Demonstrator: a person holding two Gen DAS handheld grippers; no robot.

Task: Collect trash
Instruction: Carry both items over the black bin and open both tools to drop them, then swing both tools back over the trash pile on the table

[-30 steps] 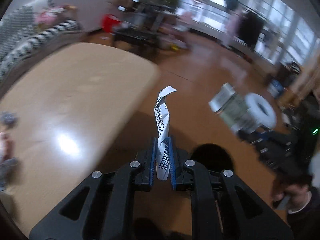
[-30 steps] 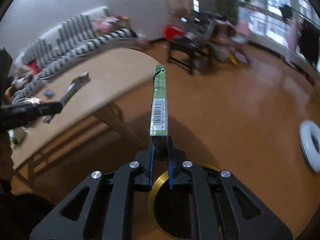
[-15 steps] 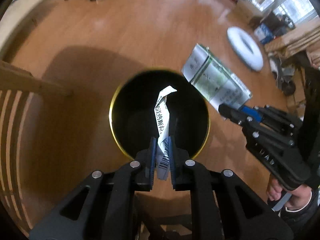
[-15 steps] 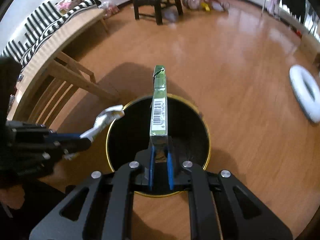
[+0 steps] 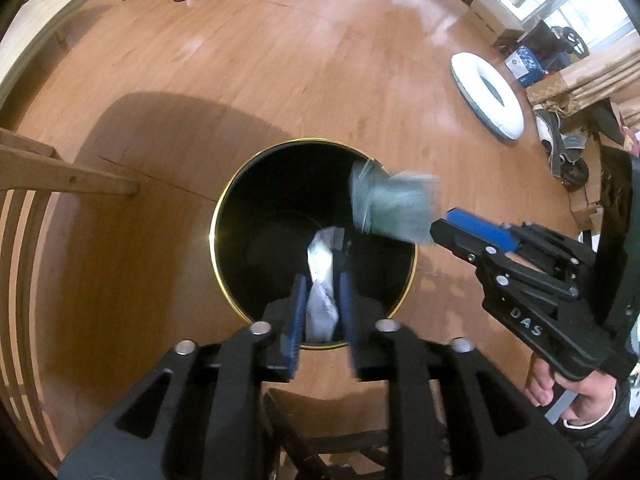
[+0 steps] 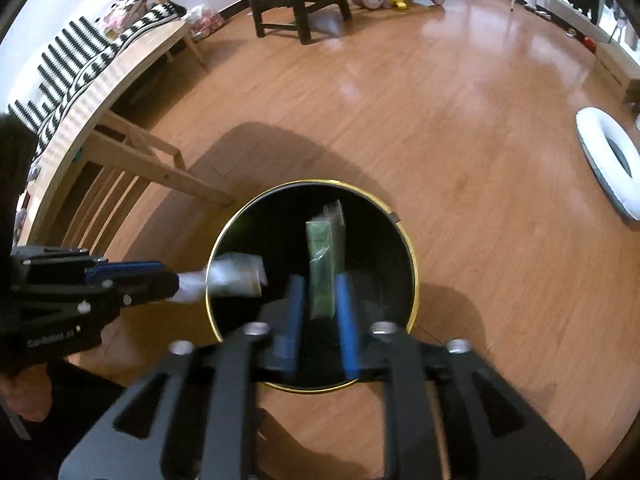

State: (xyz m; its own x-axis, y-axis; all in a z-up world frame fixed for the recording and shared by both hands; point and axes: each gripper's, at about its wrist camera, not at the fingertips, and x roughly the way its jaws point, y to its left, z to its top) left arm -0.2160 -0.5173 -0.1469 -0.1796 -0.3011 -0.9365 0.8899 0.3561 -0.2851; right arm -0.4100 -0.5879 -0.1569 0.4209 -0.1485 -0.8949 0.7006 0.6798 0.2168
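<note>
Left wrist view: left tongs just opening, white wrapper loose btwn pads over black bin. Right tongs likewise parting, green carton slipping free above bin.

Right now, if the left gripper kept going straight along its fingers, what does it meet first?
Likely the white wrapper loose between its just-opened jaws, then the dark inside of the black bin. Left gripper points into the bin's mouth; depth unclear.

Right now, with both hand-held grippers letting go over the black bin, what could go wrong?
1. The green box shows at the bin rim by the right hand-held gripper; it may glance off onto the floor.
2. The white wrapper sits between the left hand-held gripper pads, whose jaws just opened; it may snag.
</note>
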